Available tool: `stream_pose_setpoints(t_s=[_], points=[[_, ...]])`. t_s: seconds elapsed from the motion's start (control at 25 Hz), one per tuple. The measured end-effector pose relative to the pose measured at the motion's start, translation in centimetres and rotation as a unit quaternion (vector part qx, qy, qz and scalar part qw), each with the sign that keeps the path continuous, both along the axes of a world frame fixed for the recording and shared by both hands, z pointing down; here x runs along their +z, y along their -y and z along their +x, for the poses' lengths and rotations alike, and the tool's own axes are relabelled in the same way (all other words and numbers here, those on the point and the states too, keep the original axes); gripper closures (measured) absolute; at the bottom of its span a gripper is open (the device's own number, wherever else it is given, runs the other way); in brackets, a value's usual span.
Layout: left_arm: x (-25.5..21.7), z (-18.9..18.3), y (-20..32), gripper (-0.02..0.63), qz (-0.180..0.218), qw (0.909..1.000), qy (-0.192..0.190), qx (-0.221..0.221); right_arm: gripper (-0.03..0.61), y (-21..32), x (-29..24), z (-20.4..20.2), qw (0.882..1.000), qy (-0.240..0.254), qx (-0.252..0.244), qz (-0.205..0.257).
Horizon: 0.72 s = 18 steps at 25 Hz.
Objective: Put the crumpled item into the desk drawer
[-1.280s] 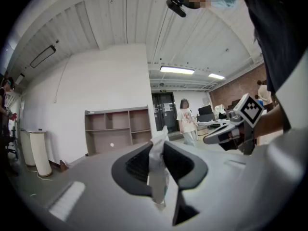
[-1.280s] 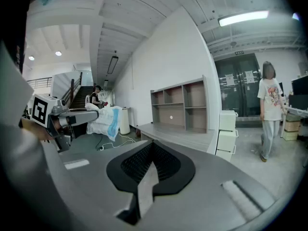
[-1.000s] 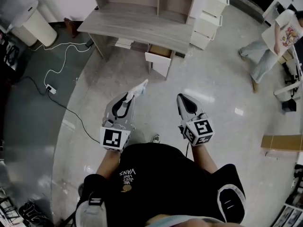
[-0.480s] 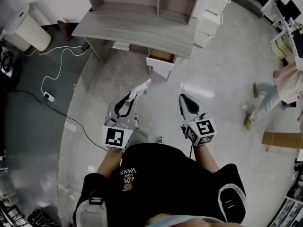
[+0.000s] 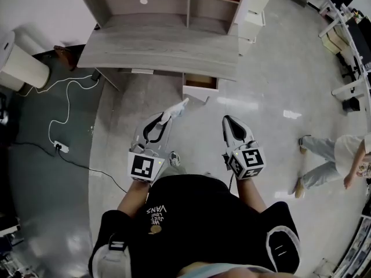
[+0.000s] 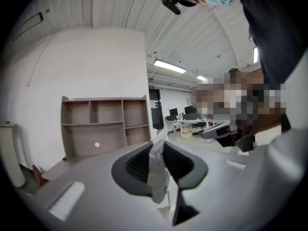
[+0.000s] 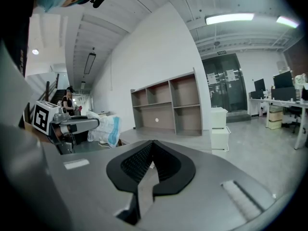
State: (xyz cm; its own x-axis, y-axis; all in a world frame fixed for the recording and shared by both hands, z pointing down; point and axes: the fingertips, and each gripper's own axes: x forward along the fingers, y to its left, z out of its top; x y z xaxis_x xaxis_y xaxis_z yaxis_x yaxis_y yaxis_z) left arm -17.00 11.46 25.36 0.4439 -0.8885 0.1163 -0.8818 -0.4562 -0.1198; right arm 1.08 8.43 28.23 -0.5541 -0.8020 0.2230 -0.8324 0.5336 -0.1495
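My left gripper [image 5: 168, 114] is shut on a crumpled white and pale-blue item [image 5: 177, 108], which sticks out past its tips toward the desk. In the left gripper view the crumpled item [image 6: 158, 170] hangs pinched between the black pads of the left gripper [image 6: 160, 163]. My right gripper [image 5: 226, 120] is shut and empty beside it; its jaws meet in the right gripper view [image 7: 152, 153]. The grey desk [image 5: 162, 48] stands ahead, with its drawer [image 5: 200, 84] pulled open under the right end. In the right gripper view the crumpled item [image 7: 103, 129] shows at the left.
A shelf unit [image 5: 168, 2] stands on the desk's back. White drawer cabinets [image 5: 250, 13] are to its right. A white bin [image 5: 23, 65] and a cable with a power strip [image 5: 61, 147] lie at the left. A person [image 5: 336, 161] moves at the right.
I have walked closer to the desk, which now sits squarer ahead. Both grippers keep their hold and spacing. The person at the right has moved nearer the bottom right.
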Motion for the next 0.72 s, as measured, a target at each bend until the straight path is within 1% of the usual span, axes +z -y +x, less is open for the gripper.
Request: stream_pose_setpoints(t_s=[0.16,0.36,0.56,0.72], points=[[0.6,-1.8,2.3,0.495,-0.007,0.9992,0.000,0.039,0.577,1.4,-0.1,-1.2,0.999,0.000,0.047,-0.003],[2.3,-2.8,5.3,0.497,-0.017,0.9974,0.008,0.070,0.577,2.7,1.0,-1.8,0.996,0.002,0.084,-0.016],[4.2,-2.1,7.1,0.495,-0.032,0.9960,0.014,0.083,0.577,4.3,2.8,-1.5,0.996,0.002,0.089,-0.024],[5.3,-1.8,9.0,0.495,-0.031,0.9961,0.029,0.078,0.577,6.2,4.1,-1.5,0.997,0.008,0.070,-0.021]])
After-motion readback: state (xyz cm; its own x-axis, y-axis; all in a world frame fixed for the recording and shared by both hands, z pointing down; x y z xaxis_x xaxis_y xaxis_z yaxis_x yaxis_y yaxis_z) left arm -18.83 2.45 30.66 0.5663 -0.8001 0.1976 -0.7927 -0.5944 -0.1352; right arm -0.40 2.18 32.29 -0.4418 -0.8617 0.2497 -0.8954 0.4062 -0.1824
